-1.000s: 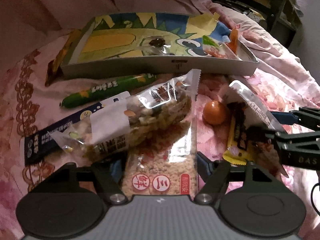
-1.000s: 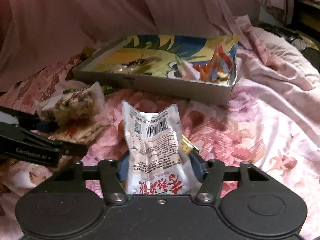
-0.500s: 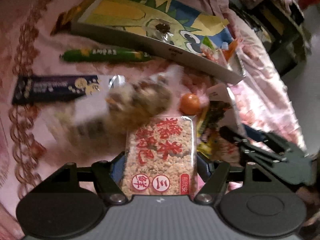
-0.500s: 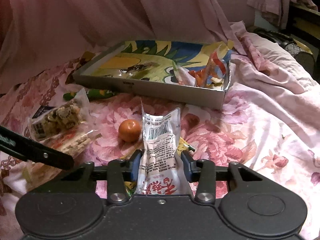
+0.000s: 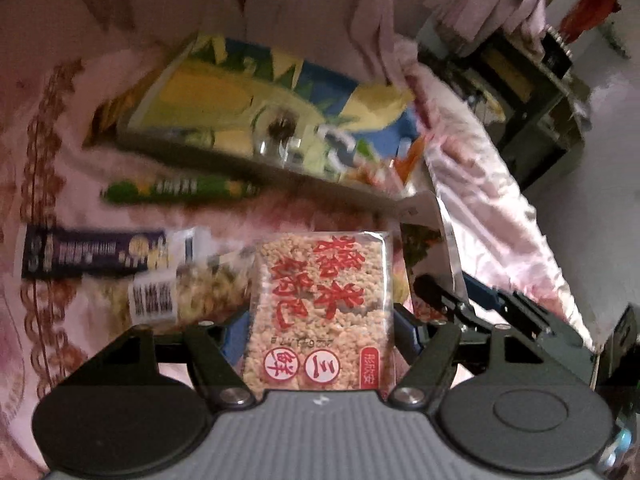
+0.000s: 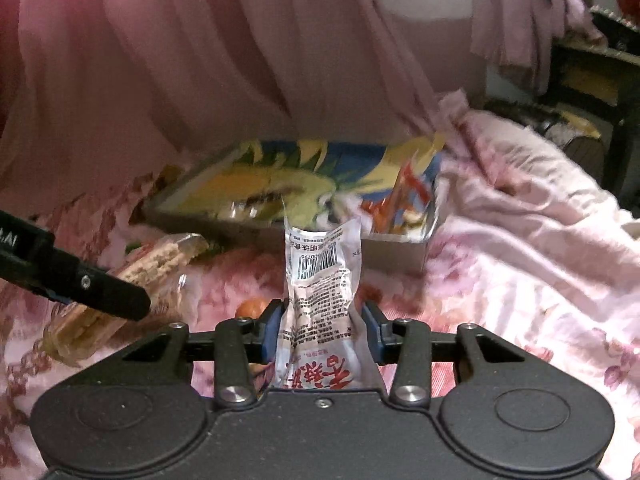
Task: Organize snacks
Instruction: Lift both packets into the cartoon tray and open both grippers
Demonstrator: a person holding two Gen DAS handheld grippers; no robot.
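My left gripper is shut on a clear pack of puffed rice cakes with red characters, held up off the bedspread. My right gripper is shut on a crinkled silver packet with a barcode, its blue pads pinching the sides. Beyond both lies the shallow box with a corn print inside, and a few snack packets stand at its right end. In the left wrist view the box is blurred. The left gripper's arm shows at the left of the right wrist view.
On the floral bedspread lie a green stick snack, a dark blue bar, a mixed nut pack and a small orange ball. Pink curtains hang behind the box. Dark furniture stands at the far right.
Both grippers have risen with their packs. The nut pack that lay across the rice cakes has slid off to the left. The right jaws have narrowed onto the silver packet.
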